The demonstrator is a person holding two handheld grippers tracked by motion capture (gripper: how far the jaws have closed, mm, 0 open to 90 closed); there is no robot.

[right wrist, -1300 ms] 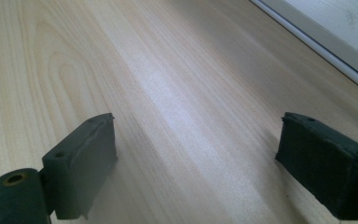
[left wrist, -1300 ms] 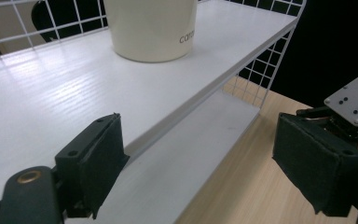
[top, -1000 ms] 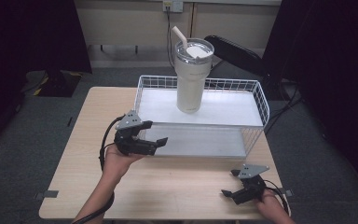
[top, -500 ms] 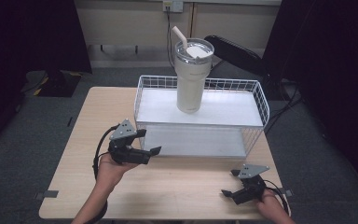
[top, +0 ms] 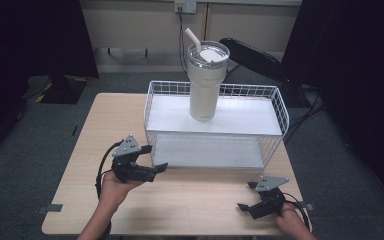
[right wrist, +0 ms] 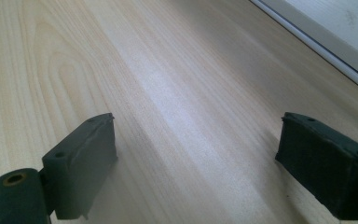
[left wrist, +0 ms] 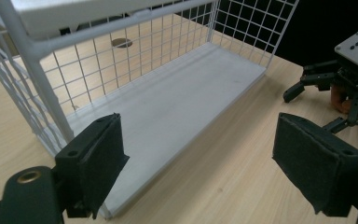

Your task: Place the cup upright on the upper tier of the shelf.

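A tall cream tumbler with a straw stands upright on the top shelf of a white wire rack, at the far middle of the wooden worktop; the left gripper hovers released just beside the rack's near left corner; the right gripper rests released, empty, near the worktop's near right edge.

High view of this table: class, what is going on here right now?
A person holds a gripper in each hand above a wooden table. The left gripper, jaws open, hovers by the front left corner of a white wire rack. A lidded tumbler with a straw stands on the rack's top shelf. The right gripper, also open, sits low near the table's front edge.
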